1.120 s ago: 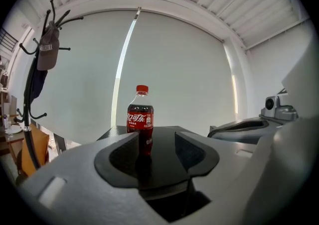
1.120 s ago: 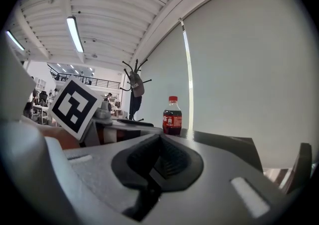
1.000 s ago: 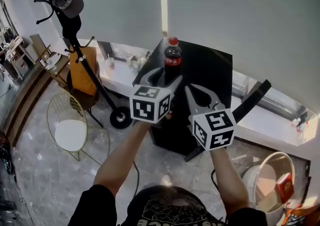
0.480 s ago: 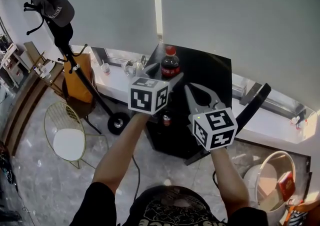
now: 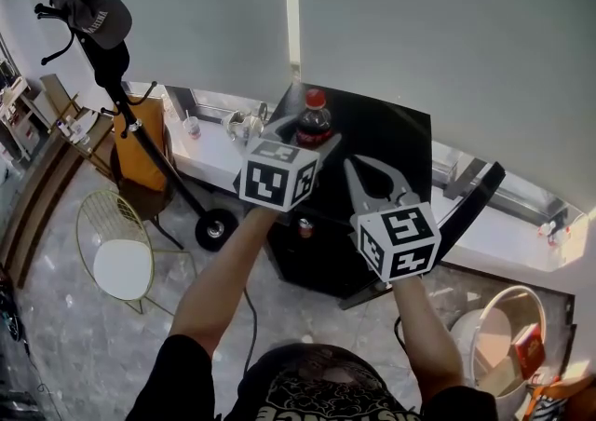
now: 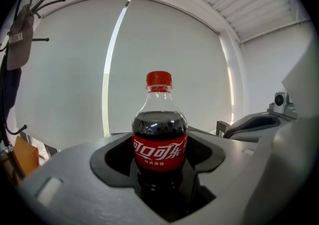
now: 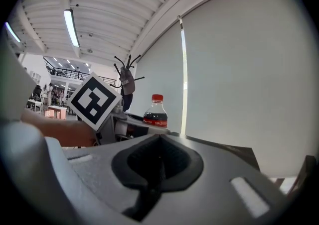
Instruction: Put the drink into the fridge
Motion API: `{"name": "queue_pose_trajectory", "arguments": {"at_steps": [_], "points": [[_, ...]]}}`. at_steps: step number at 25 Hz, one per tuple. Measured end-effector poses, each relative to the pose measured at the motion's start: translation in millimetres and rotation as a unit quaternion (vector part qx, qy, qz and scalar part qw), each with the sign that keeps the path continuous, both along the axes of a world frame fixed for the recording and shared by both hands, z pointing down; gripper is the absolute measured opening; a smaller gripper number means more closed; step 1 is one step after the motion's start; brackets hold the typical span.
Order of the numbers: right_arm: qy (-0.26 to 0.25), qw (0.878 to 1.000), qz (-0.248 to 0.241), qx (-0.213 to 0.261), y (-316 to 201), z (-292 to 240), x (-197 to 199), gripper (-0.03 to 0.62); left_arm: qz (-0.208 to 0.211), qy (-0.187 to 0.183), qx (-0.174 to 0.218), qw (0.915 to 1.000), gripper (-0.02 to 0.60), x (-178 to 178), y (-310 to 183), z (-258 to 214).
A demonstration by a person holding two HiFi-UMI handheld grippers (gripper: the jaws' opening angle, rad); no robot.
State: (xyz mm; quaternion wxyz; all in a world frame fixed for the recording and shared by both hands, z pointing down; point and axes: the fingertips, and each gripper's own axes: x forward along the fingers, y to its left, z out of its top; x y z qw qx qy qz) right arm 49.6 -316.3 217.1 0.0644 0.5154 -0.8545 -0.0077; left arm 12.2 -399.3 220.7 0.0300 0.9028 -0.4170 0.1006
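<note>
the left gripper (image 5: 304, 137) has its jaws wide on either side of the cola bottle (image 6: 159, 139), which stands upright on top of the black fridge (image 5: 396, 135). the jaws are closing, with a gap showing each side of the label. the right gripper (image 7: 159, 138), just beside it, has its jaws pressed together on nothing.

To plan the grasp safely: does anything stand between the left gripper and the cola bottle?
Nothing visible does. The cola bottle stands upright, straight ahead between the jaw tips of the left gripper. Its jaws are closing, with gaps showing on both sides of the bottle.
</note>
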Motion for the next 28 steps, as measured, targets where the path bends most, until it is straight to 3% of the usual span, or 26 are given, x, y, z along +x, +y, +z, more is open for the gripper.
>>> {"name": "queue_pose_trajectory", "arguments": {"at_steps": [12,28], "points": [[-0.006,1.0,-0.013,0.004,12.6,-3.4,-0.5,0.002,-0.021,0.008,0.02,0.9996,0.313,-3.6,14.5,-12.1],[-0.03,0.999,-0.033,-0.003,74.5,7.5,-6.5,0.002,-0.048,0.032,0.049,0.9971,0.313,-17.5,99.3,-30.0]]}}
